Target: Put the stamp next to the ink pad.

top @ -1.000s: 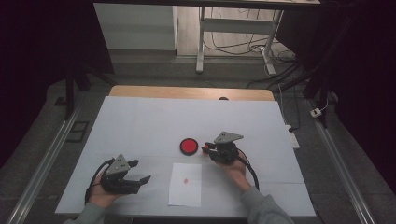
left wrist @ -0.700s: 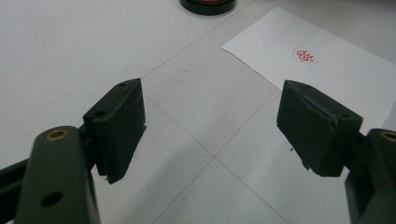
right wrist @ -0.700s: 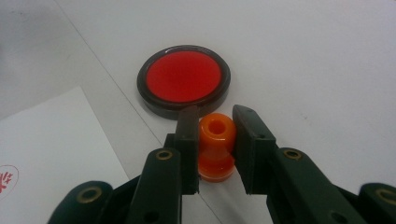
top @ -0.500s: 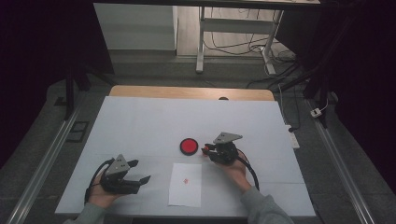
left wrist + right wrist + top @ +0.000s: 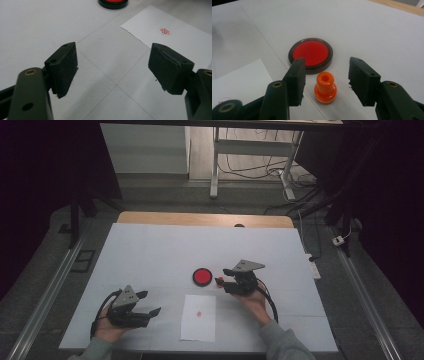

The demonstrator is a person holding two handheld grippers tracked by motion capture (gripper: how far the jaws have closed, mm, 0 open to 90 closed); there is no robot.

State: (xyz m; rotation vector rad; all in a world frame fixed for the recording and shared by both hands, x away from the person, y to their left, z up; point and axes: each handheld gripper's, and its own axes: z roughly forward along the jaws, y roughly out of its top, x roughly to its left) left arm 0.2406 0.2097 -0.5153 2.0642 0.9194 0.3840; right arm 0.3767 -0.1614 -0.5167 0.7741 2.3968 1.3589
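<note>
Two grippers are in my hands over a white desk [image 5: 150,250]. My right gripper [image 5: 226,283] sits right of centre in the high view, and its jaws have just been opening. In the right gripper view they stand spread, with a small orange stamp [image 5: 325,88] upright on the desk between them, touching neither pad as far as I can see. The stamp's long axis points straight up, with a hole in its top end and a wider collar at its foot. Just beyond it, toward the upper middle of that frame, lies a round red ink pad [image 5: 310,55] in a dark rim, close to the stamp but apart from it.

My left gripper [image 5: 147,304] rests at the lower left of the high view, jaws spread wide and pinching nothing. A white sheet of paper [image 5: 199,316] lies between my two hands, bearing a small red stamped mark [image 5: 164,31].

My right hand is plainly the nearer to the stamp, so any re-grip, I judge, would close straight in from both sides.

What the mark shows is too small to read. In the high view the stamp is only a tiny orange speck.
</note>
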